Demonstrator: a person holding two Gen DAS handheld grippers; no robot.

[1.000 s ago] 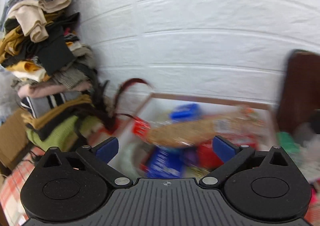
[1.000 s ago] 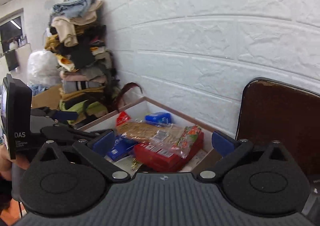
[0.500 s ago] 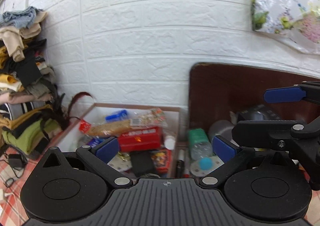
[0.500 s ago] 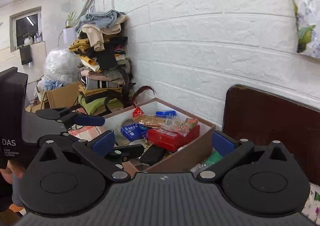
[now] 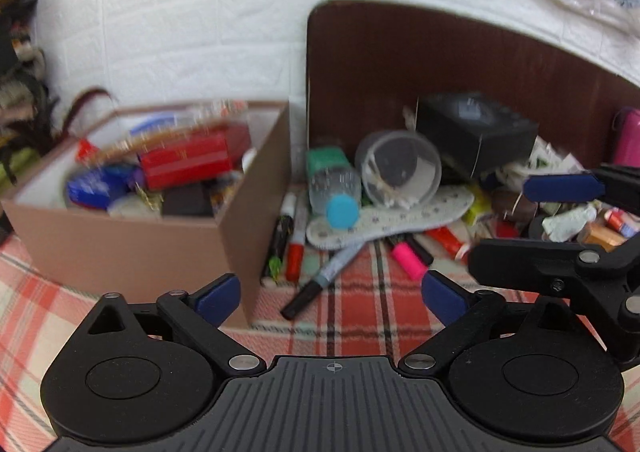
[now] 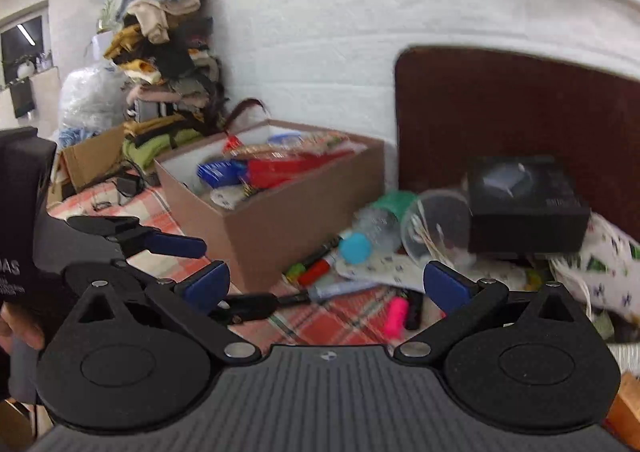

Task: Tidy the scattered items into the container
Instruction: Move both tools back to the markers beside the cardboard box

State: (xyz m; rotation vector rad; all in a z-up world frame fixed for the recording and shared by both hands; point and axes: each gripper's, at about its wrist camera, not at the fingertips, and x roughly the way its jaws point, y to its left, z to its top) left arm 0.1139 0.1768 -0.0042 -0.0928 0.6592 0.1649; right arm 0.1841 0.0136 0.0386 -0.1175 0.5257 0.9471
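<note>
Both your claws, left gripper (image 5: 331, 295) and right gripper (image 6: 326, 287), are spread wide, holding nothing. The pen (image 5: 320, 281) lies right of the box (image 5: 132, 248), near its corner. Probably light, stiff, a bit slick, so pinch mid-barrel.

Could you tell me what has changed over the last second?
Both grippers swung away from the box towards the loose clutter beside it; the bottle and markers are now ahead. The left gripper and right gripper stayed open and empty. The box's contents look unchanged.
</note>
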